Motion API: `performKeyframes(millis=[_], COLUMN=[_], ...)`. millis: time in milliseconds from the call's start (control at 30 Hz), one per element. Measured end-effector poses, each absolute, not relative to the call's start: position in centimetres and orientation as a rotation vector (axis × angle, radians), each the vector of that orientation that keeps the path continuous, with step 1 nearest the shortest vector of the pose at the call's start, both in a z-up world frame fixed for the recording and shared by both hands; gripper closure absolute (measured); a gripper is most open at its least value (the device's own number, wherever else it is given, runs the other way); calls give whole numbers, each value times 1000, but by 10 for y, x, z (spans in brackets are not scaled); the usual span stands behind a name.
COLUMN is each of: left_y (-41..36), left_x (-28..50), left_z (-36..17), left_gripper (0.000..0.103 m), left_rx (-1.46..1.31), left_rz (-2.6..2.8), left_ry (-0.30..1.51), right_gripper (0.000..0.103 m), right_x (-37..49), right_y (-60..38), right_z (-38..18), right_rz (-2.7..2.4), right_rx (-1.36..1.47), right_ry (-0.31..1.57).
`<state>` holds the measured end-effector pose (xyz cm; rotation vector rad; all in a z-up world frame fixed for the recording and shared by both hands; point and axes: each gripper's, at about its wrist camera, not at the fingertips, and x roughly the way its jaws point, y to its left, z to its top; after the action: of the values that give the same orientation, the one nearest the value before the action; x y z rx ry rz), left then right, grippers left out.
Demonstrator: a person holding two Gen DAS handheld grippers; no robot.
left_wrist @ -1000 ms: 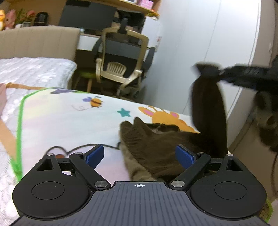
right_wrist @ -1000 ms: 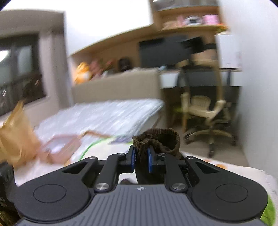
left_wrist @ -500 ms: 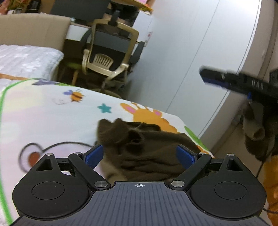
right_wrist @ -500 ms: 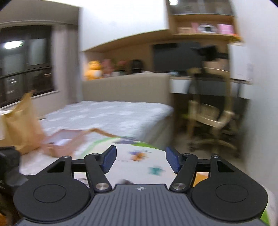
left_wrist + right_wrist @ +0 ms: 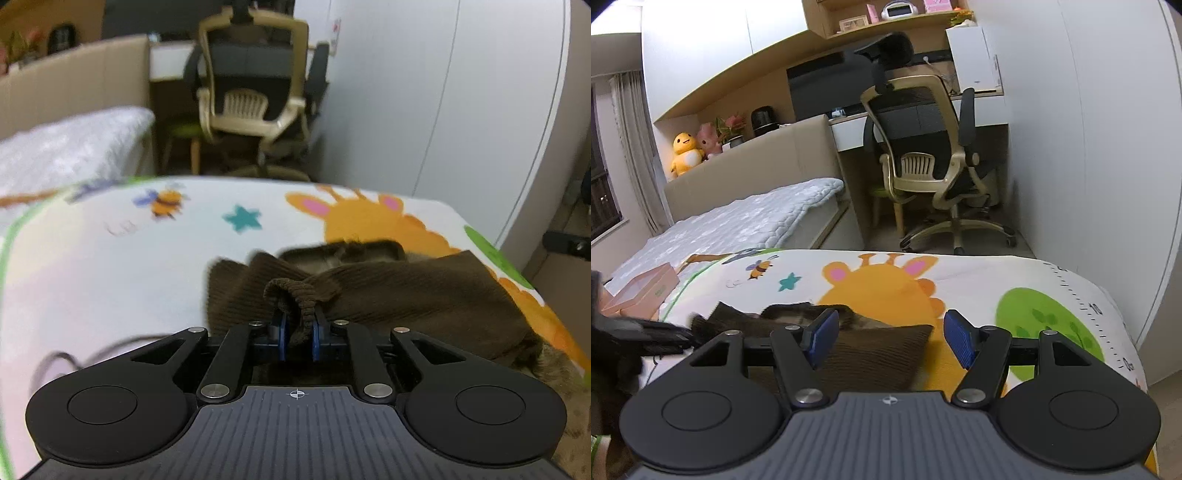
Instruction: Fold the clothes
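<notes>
Pink box [image 5: 642,291]: at the mat's left edge, well apart from the garment.
Cartoon mat [image 5: 1015,280]: bare print runs left, beyond and right of the garment.
Left gripper [image 5: 298,334]: jaws closing, ribbed cuff bunched between the blue pads.
Brown garment [image 5: 406,291]: lies crumpled on the mat; its right side nears the mat's right edge.
Right gripper [image 5: 886,338]: jaws spread, pinching nothing, above the garment's near corner.
Office chair [image 5: 923,162]: past the mat's far edge.
</notes>
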<state>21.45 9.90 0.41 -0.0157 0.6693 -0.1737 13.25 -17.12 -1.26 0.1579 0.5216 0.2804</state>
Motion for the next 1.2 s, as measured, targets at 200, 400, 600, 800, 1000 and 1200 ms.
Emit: performKeyframes(millis=[200,400,600,800,1000,1200], left_y=[118,158,151,147,155,154], left_x=[205,207,241,289,303,220], left_z=[-2,7,-22,-17,-3,3], left_gripper=[52,16,51,69,53,25], left_rx=[33,-252,-293,-274,-279,-112], left_rz=[-134,-171,-238,-219,-175,-185], left_ry=[708,751,851,778,710,686], right_gripper=[39,39,58,76,68,56], right_x=[168,185,203,235,272,206], right_y=[-150,-144,-131,-117,-118,-138], right_z=[-46,-69,-76,-63,-55,-43], right_rz=[316,328,406,364,276,239], right_rx=[188,236,225,181,151,18], right_ry=[674,748,790,746,700,655])
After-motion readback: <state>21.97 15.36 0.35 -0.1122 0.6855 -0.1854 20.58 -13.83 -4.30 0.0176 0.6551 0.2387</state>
